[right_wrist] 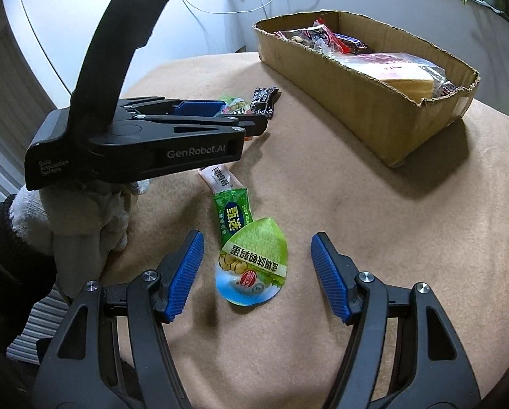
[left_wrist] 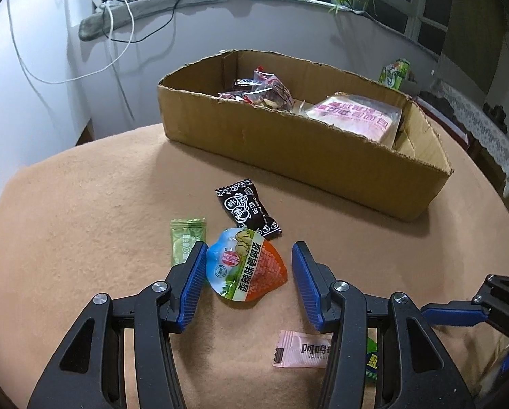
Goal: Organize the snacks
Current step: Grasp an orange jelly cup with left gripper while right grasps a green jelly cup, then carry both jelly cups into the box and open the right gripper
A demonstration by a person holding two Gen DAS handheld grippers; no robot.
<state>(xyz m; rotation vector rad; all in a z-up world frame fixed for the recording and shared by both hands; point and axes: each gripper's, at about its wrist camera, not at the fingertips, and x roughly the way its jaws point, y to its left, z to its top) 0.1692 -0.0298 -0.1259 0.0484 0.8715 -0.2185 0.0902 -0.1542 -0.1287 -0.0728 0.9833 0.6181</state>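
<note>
The left hand-held gripper point(left_wrist: 247, 266) is held open around an orange quail-egg packet point(left_wrist: 246, 266) on the surface point(left_wrist: 101, 187); the right hand-held gripper point(right_wrist: 256, 266) is spread wide around a green packet point(right_wrist: 252, 262). Only the right view shows a gloved hand point(right_wrist: 84, 214).

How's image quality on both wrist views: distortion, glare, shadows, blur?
Left wrist view: strong fisheye bending of the cardboard box and the table edge, dark vignette in the corners, glare on the orange-blue snack pouch, sharp overall. Right wrist view: same bending, the box casting a soft shadow to its near right, sheen on the green snack pouch, no motion blur.
</note>
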